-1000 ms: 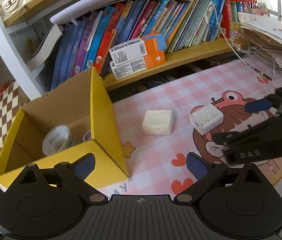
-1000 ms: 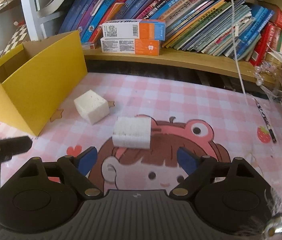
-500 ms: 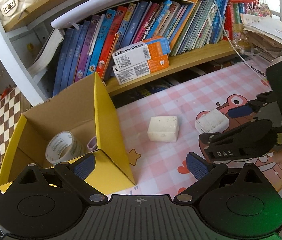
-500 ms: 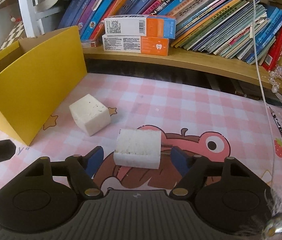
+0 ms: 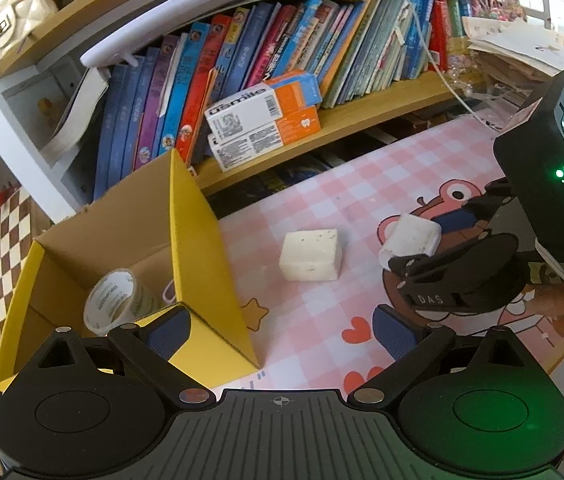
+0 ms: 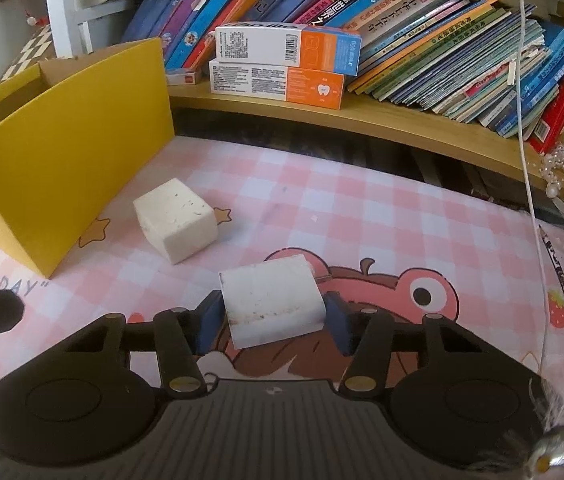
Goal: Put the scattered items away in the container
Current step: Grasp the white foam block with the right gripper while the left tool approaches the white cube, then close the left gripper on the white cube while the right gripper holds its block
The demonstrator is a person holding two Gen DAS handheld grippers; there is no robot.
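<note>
My right gripper (image 6: 272,320) is closing its jaws on a white foam block (image 6: 272,304), and both blue pads touch its sides. The block is tipped up at its near edge on the pink mat. The left wrist view shows that same block (image 5: 410,238) between the right gripper's black fingers (image 5: 434,264). A second white block (image 6: 176,220) (image 5: 310,254) lies loose beside the yellow cardboard box (image 6: 62,160) (image 5: 198,260). Inside the box sits a roll of tape (image 5: 110,304). My left gripper (image 5: 282,332) hovers open over the box's near corner, with nothing held.
A wooden shelf (image 6: 402,120) along the back carries leaning books and two stacked orange-and-white cartons (image 6: 282,68). A white cable (image 6: 526,120) hangs down at the right. A pencil (image 6: 558,276) lies at the mat's right side. A hand (image 5: 554,304) holds the right gripper.
The right gripper moved in around the block and its jaws narrowed until the pads met the block's sides. The block tipped up. The left gripper stayed where it was.
</note>
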